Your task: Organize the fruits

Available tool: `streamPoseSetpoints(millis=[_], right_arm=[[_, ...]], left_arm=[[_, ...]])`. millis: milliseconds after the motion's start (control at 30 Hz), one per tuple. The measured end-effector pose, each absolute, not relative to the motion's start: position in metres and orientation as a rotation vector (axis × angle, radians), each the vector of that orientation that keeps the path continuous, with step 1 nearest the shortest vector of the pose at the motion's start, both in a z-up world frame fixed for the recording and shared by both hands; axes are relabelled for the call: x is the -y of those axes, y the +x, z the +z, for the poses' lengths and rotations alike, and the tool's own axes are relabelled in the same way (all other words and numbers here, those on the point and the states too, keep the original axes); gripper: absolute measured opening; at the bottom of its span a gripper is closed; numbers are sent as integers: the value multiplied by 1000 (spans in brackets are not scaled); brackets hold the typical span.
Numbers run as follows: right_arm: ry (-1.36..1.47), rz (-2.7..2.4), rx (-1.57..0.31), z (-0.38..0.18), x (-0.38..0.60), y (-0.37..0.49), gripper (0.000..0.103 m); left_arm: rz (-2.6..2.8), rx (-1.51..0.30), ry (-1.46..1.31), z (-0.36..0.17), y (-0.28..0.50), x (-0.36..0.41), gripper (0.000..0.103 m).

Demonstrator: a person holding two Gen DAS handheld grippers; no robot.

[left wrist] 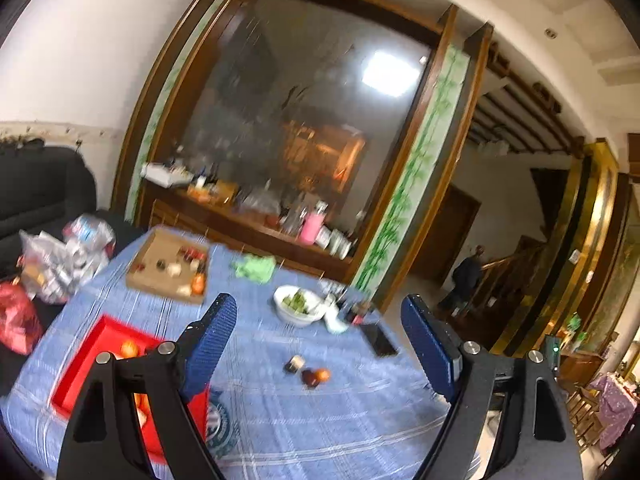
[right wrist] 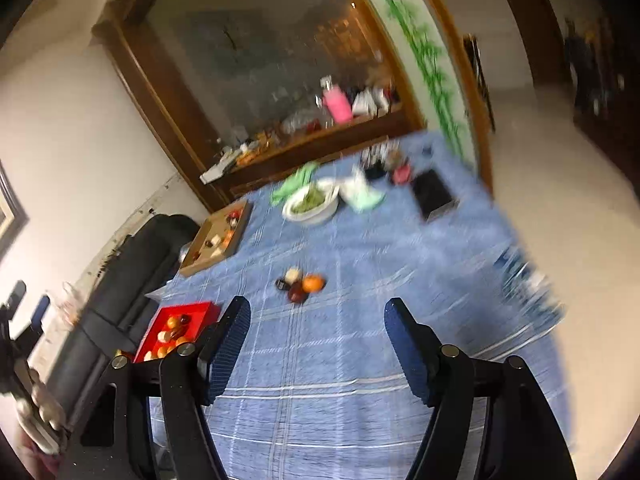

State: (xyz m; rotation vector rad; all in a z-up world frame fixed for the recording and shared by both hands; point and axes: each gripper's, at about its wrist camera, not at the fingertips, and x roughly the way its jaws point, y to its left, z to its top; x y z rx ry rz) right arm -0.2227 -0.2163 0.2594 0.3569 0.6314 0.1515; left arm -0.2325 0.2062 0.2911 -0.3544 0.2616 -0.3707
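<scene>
The fruits (right wrist: 301, 283) that remain loose sit in a small cluster near the middle of the blue checked tablecloth (right wrist: 340, 360), an orange one touching a dark red one, with a pale piece and a dark piece just beside them; more fruit already lies in the red tray (right wrist: 200, 310) at the table's near left edge. My right gripper (right wrist: 316, 344) hangs above the cloth with its jaws spread wide and nothing between them, and my left gripper (left wrist: 316, 340) is equally wide and empty, held above the table with the tray partly hidden behind its left finger. The risk I judge greatest is the cluster itself: the pieces touch, so closing on one could nudge its neighbours and set a round one rolling across the cloth toward the table edge. Both views are smeared with blur, so a hasty approach could land the pads off centre and squeeze a fruit out sideways. Farther back stand a white bowl (right wrist: 310, 202) of greens, a cardboard tray (right wrist: 216, 240) of small items, a green cloth (left wrist: 256, 268) and a dark phone (right wrist: 434, 194), all well apart from the cluster and out of the direct path. A black sofa (right wrist: 120, 280) flanks the tray side.
</scene>
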Motion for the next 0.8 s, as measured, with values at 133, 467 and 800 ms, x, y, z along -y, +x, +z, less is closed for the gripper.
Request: streamPoseSetpoints(millis=[133, 467, 800], right_arm=[[290, 95, -565, 328, 237, -254, 78], [41, -259, -361, 508, 274, -331, 93], [-103, -186, -502, 412, 236, -262, 94]], left_arm=[[-382, -215, -362, 337, -232, -222, 84], [-73, -140, -111, 416, -226, -245, 89], [-180, -292, -157, 340, -176, -220, 91]])
